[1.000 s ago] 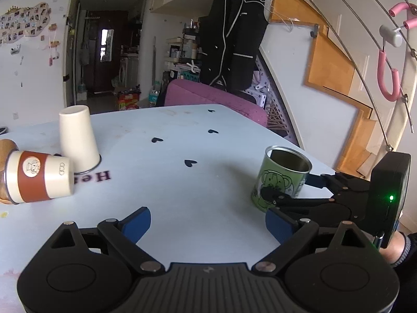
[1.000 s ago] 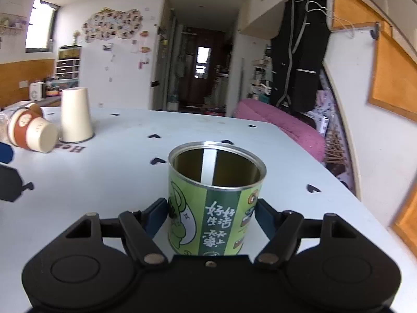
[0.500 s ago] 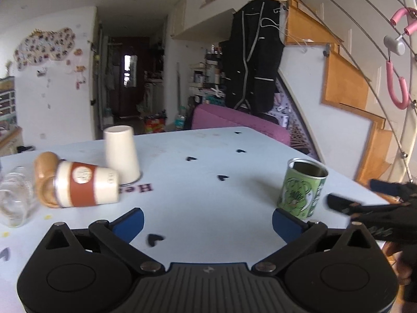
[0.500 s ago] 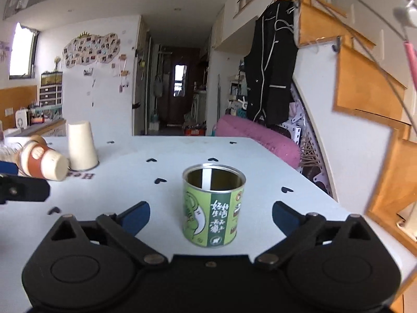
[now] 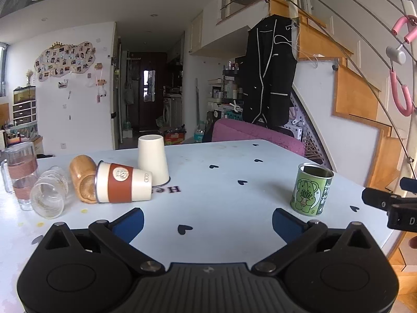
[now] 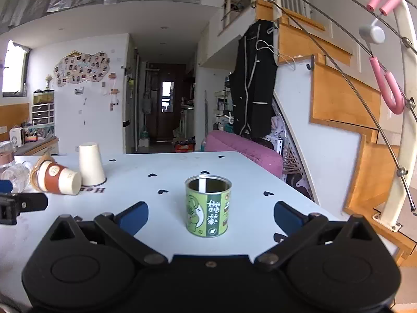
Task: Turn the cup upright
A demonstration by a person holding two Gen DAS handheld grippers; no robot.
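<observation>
A green tin cup stands upright on the white table, mouth up, just ahead of my right gripper, which is open and empty behind it. It also shows in the left wrist view at the right. My left gripper is open and empty over the table's near part. A white paper cup stands upside down at the back left. A cream cup with a brown sleeve lies on its side next to it.
A wooden cup and a clear glass lie on their sides at the left, beside a glass mug. The table's right edge is close to the tin. A pink sofa and stairs stand beyond.
My right gripper has opened off the green tin and drawn back, leaving it upright. My left gripper has also drawn back and up, so more of the table shows.
</observation>
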